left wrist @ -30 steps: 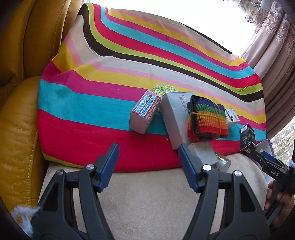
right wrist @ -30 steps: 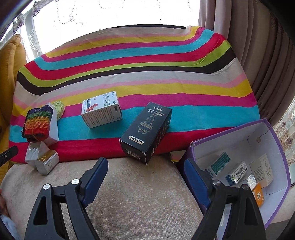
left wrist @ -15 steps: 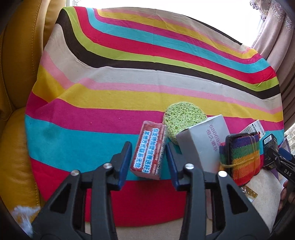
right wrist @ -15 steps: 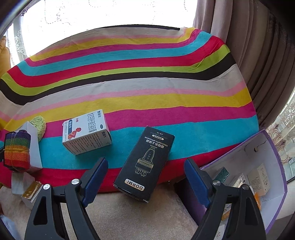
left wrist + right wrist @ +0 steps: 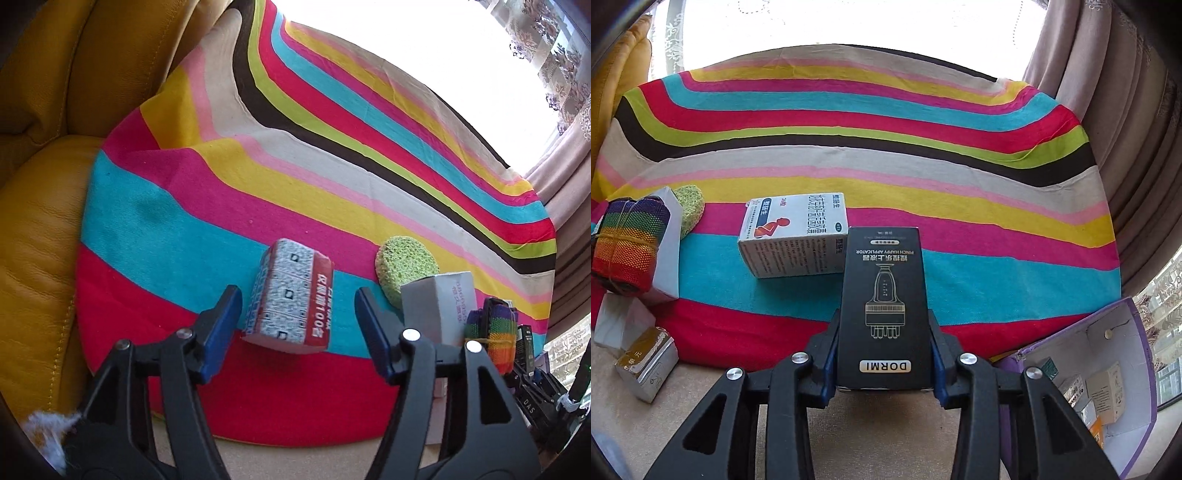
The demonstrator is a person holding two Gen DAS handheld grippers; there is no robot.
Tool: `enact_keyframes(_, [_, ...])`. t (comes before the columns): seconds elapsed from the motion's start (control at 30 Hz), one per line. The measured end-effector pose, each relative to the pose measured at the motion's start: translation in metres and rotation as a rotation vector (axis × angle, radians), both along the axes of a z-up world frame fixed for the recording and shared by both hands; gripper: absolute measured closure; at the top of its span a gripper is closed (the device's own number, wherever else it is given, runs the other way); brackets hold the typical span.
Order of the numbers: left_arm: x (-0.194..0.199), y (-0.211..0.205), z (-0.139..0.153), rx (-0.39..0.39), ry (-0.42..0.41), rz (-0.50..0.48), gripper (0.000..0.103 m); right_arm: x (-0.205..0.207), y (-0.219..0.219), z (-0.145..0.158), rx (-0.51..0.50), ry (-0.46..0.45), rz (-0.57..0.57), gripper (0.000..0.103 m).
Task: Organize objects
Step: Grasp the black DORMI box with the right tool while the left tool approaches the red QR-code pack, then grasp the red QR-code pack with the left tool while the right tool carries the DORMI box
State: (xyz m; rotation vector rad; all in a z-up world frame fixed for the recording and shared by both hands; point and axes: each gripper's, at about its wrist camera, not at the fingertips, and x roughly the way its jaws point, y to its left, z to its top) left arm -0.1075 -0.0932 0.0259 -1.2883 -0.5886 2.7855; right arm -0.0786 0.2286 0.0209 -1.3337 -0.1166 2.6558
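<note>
My right gripper (image 5: 882, 354) is shut on a black DORMI box (image 5: 884, 306), held lengthwise between the blue pads above the striped cloth (image 5: 923, 177). My left gripper (image 5: 297, 314) is open, its pads on either side of a red and grey packet (image 5: 290, 295) that lies on the striped cloth (image 5: 258, 177); the pads do not touch it. A white medicine box (image 5: 796, 236) lies just behind the DORMI box.
A green sponge (image 5: 406, 267), a grey box (image 5: 439, 306) and a rainbow pouch (image 5: 491, 336) sit right of the packet. An open purple-edged box (image 5: 1104, 376) with small packs stands at right. Small gold and white boxes (image 5: 646, 362) lie front left. Yellow sofa (image 5: 40, 221) at left.
My right gripper has moved forward and closed on the DORMI box. My left gripper has opened wider around the packet, which now shows a different face.
</note>
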Motion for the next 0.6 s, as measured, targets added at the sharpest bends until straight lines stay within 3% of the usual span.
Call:
enact_keyframes(0.1, [0.008, -0.007, 0.004, -0.057, 0.016, 0.068, 0.032, -0.001, 0.000, 0.000, 0.000, 0.000, -0.003, 0.062])
enact_keyframes(0.2, [0.007, -0.008, 0.001, -0.058, 0.005, 0.057, 0.031, 0.000, 0.000, 0.001, -0.002, 0.003, -0.005, 0.062])
enact_keyframes(0.37, [0.001, 0.007, -0.001, -0.159, -0.022, 0.027, 0.031, 0.000, 0.000, 0.001, 0.002, 0.009, -0.015, 0.060])
enact_keyframes(0.47, [-0.003, 0.016, -0.006, -0.202, -0.047, 0.007, 0.056, 0.000, 0.000, 0.000, -0.010, 0.002, -0.015, 0.058])
enact_keyframes(0.6, [-0.001, 0.021, -0.003, -0.221, -0.030, -0.010, 0.056, 0.003, 0.004, 0.001, -0.033, 0.006, -0.023, 0.062])
